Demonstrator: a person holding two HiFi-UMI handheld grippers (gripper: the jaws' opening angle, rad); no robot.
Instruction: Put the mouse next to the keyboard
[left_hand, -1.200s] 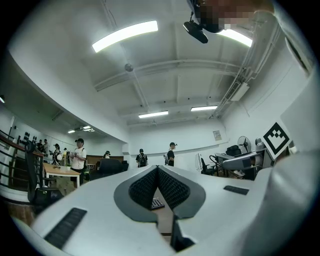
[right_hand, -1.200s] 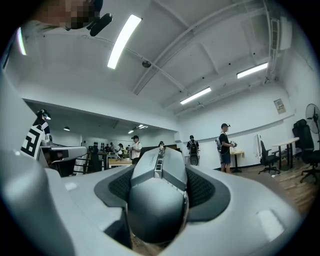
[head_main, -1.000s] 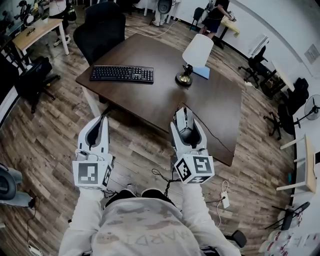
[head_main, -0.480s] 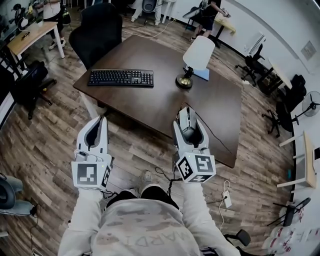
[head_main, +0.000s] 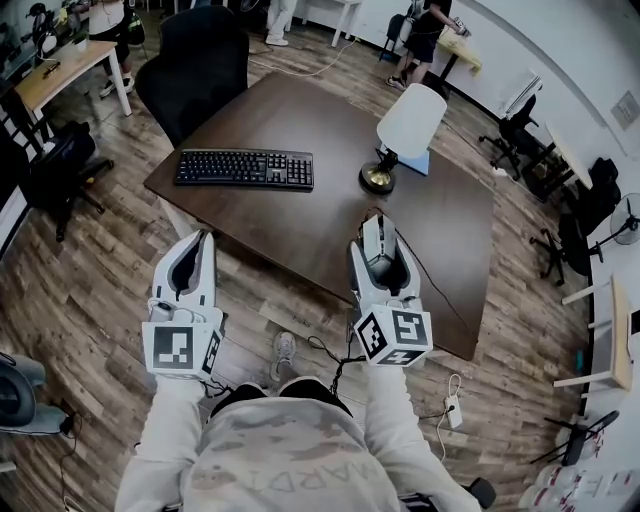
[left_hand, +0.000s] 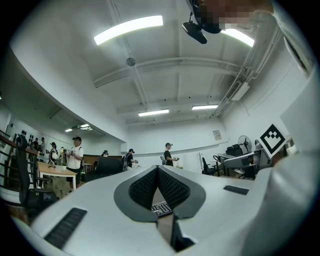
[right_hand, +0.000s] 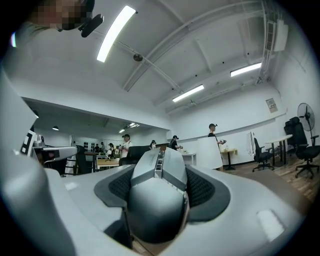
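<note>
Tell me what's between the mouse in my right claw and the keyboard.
Nothing but bare table shows in the head view between the mouse, held in the right claw, and the keyboard; the lamp stands off to the side.

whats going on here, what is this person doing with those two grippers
A person stands at the near edge of a dark wooden table with a gripper in each hand. The right gripper is shut on a grey mouse, held about at that edge. The left gripper is shut and empty, over the floor. The keyboard lies farther back on the table, so the mouse is not yet beside it.
</note>
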